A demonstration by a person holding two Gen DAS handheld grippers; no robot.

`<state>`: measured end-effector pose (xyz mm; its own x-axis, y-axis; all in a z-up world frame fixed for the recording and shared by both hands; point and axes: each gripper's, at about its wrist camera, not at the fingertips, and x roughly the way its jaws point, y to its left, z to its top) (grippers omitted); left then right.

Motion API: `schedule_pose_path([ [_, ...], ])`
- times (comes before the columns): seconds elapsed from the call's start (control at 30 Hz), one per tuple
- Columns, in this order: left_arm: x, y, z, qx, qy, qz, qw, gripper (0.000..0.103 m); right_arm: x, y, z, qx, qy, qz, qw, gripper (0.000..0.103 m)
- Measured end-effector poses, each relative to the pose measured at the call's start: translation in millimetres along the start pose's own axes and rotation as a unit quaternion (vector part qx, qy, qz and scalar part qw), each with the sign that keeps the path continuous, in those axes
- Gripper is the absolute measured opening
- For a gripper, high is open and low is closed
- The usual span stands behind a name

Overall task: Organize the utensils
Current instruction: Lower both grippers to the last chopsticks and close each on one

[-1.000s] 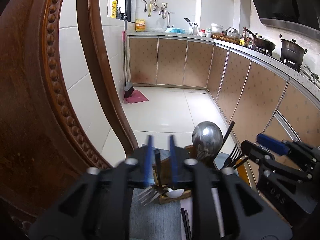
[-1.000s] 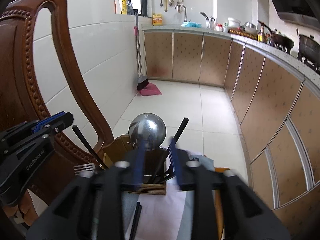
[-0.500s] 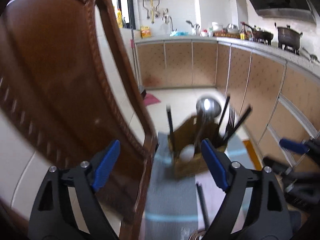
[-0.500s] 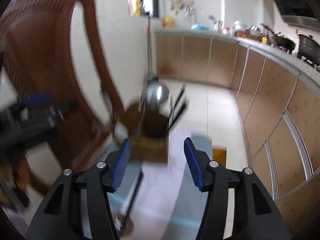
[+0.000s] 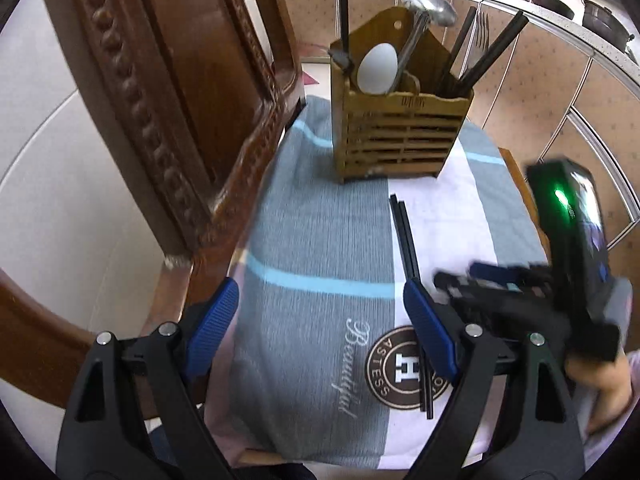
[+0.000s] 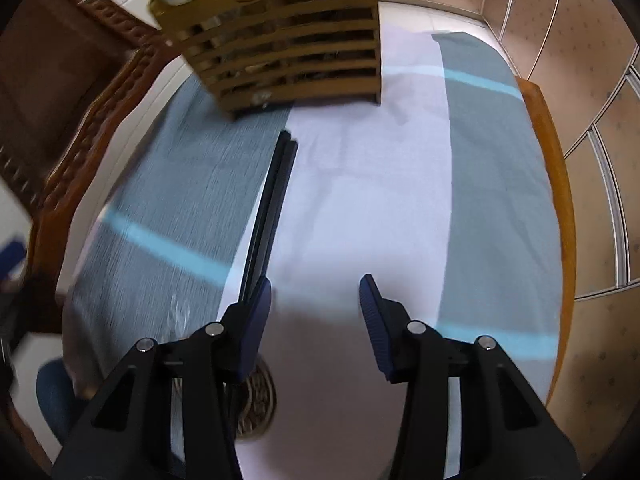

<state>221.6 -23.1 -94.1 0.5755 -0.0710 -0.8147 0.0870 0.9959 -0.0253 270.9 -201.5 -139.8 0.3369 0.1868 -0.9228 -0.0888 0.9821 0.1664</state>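
A slatted wooden utensil holder (image 5: 400, 132) stands at the far end of the cloth and holds a steel ladle (image 5: 428, 4), a white spoon (image 5: 378, 68), a fork and several black chopsticks. It also shows in the right wrist view (image 6: 288, 40). A pair of black chopsticks (image 5: 406, 240) lies flat on the cloth, also seen in the right wrist view (image 6: 272, 200). My left gripper (image 5: 320, 320) is open and empty above the cloth. My right gripper (image 6: 316, 308) is open and empty, its left finger beside the chopsticks' near end; it shows blurred in the left wrist view (image 5: 520, 292).
A grey, white and blue-striped cloth (image 5: 320, 240) covers the small wooden table (image 6: 548, 160). A carved wooden chair back (image 5: 180, 100) stands close on the left. Kitchen cabinets (image 6: 580, 40) run along the right, with tiled floor beyond.
Both grippers opened, pulled back from the holder and tilted down toward the cloth. The fork and chopstick they were near now stand in the holder. The right gripper now hovers by the lying chopsticks.
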Motion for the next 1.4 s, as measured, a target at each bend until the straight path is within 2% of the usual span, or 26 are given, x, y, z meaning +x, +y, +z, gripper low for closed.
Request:
schedule_pose_path([
  [0.23, -4, 7, -5, -0.007, 0.005, -0.002, 1.0000, 0.084, 20, 22, 18, -0.034, 0.007, -0.035, 0.999, 0.047],
  [0.37, 1, 9, -5, -0.013, 0.008, -0.002, 0.9999, 0.084, 24, 26, 24, -0.037, 0.014, -0.042, 0.998, 0.047],
  [0.57, 2, 6, -7, -0.013, 0.012, -0.007, 0.9998, 0.084, 34, 32, 56, -0.031, 0.018, -0.065, 0.997, 0.047],
  [0.67, 1, 6, -9, -0.014, 0.014, -0.009, 0.9998, 0.084, 34, 30, 64, -0.030, 0.024, -0.059, 0.998, 0.047],
  [0.73, 1, 6, -10, -0.015, 0.016, -0.009, 0.9997, 0.084, 40, 38, 66, -0.043, 0.038, -0.060, 0.997, 0.047],
  [0.83, 1, 8, -12, -0.017, 0.017, -0.007, 0.9997, 0.084, 43, 51, 67, -0.066, 0.028, -0.082, 0.994, 0.046],
  [0.9, 1, 9, -13, -0.017, 0.019, -0.008, 0.9996, 0.084, 42, 47, 68, -0.056, 0.029, -0.077, 0.995, 0.040],
  [0.97, 2, 9, -13, -0.016, 0.020, -0.010, 0.9996, 0.084, 39, 43, 70, -0.055, 0.035, -0.075, 0.995, 0.012],
  [1.17, 12, 7, -10, -0.013, 0.030, -0.026, 0.9991, 0.084, 26, 18, 67, -0.051, 0.052, -0.087, 0.994, 0.008],
  [1.3, 32, -3, 4, -0.004, 0.043, -0.060, 0.9972, 0.084, 9, -20, 54, -0.026, 0.057, -0.104, 0.993, 0.007],
  [1.4, 57, -19, 8, -0.001, 0.075, -0.085, 0.9936, 0.069, 1, -46, 49, 0.007, 0.060, -0.102, 0.993, 0.007],
])
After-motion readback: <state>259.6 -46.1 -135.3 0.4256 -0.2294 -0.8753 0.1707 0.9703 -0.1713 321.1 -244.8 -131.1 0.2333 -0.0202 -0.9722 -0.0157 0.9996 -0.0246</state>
